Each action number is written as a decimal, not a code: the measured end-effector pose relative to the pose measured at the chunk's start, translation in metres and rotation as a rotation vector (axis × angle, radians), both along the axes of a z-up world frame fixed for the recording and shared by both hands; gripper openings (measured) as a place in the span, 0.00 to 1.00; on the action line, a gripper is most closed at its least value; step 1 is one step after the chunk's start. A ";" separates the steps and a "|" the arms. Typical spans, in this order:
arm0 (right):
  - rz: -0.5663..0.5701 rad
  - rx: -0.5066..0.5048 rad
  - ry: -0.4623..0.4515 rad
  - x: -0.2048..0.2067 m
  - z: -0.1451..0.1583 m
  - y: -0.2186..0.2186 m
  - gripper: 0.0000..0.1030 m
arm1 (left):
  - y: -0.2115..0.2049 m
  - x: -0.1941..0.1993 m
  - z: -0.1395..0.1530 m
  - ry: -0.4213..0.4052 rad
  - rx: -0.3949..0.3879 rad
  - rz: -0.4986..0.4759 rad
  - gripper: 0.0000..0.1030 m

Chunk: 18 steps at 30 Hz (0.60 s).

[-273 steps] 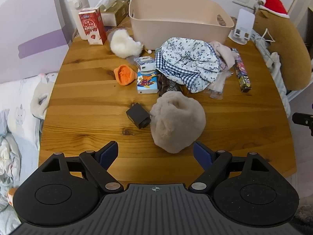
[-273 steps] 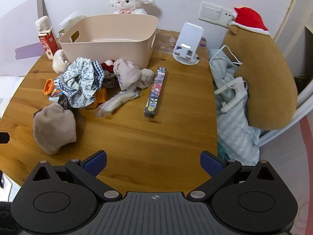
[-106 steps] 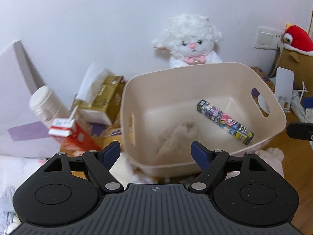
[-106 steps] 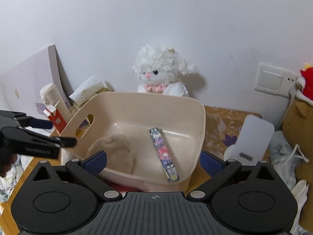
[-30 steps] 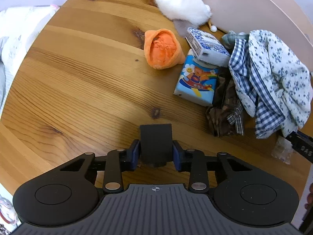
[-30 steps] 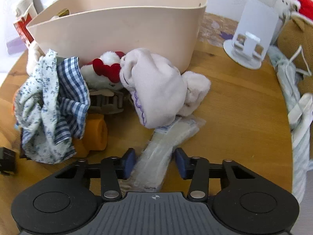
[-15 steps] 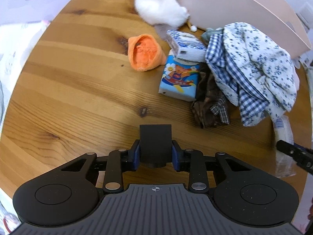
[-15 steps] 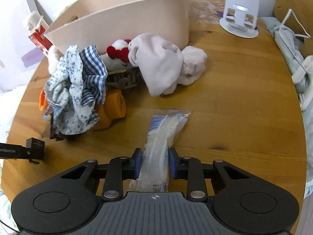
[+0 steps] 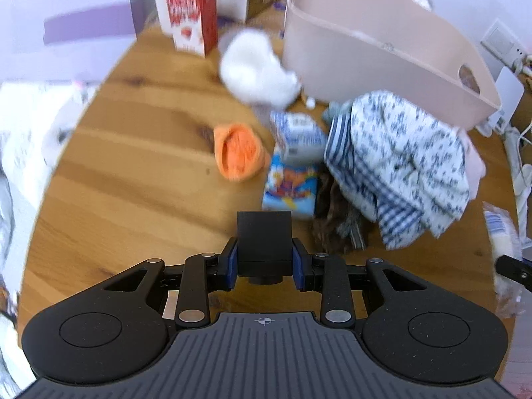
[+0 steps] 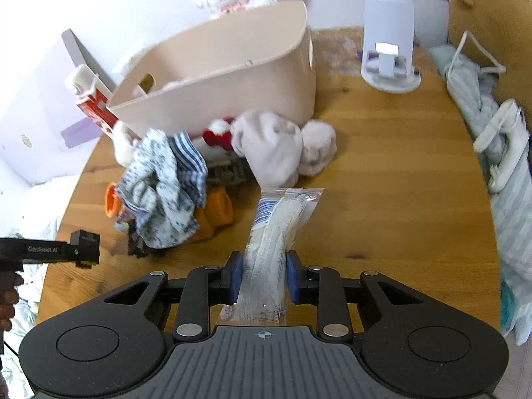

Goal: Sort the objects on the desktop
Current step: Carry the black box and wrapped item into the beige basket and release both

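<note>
The left gripper (image 9: 265, 259) has its jaws clamped on a black block (image 9: 264, 239), the blue pads pressing its two sides. The block stands up between the jaws, clear of the wooden bench (image 9: 139, 153) below. Ahead of these jaws and a little to the right lies a blue pack (image 9: 290, 188) with a cartoon print, and on its far end a white carton (image 9: 299, 133). To the left of the pack lies an orange sock (image 9: 239, 153). Further ahead a white plush (image 9: 257, 73) lies against the beige bin (image 9: 382, 60), and a red carton (image 9: 189, 6) stands far ahead to the left. A floral cloth (image 9: 405, 166) is heaped to the right of the jaws, in front of the bin.

The right gripper (image 10: 261, 277) has its jaws clamped on a clear bag (image 10: 272, 236) of white stuff, which sticks out forward from between the pads, above the bench. Just ahead of the bag's far end lies a pink cloth (image 10: 272, 153), in front of the bin's wall. To the left of these jaws the floral heap covers some orange things (image 10: 216, 214). A white stand (image 10: 389, 50) sits far ahead to the right. At the left edge of this view the other gripper holds the block beside the heap.
</note>
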State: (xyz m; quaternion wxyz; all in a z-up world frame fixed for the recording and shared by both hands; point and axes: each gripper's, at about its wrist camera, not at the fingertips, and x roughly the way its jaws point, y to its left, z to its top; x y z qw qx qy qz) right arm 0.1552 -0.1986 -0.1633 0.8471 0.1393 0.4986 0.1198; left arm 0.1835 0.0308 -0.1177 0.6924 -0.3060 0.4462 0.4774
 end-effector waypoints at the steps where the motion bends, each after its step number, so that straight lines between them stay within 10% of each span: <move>1: 0.002 0.002 -0.011 0.000 0.005 -0.001 0.25 | 0.001 0.002 0.005 0.005 0.019 -0.010 0.31; 18: -0.010 0.016 -0.223 0.018 0.078 -0.014 0.25 | 0.015 0.028 0.047 -0.039 0.172 -0.135 0.31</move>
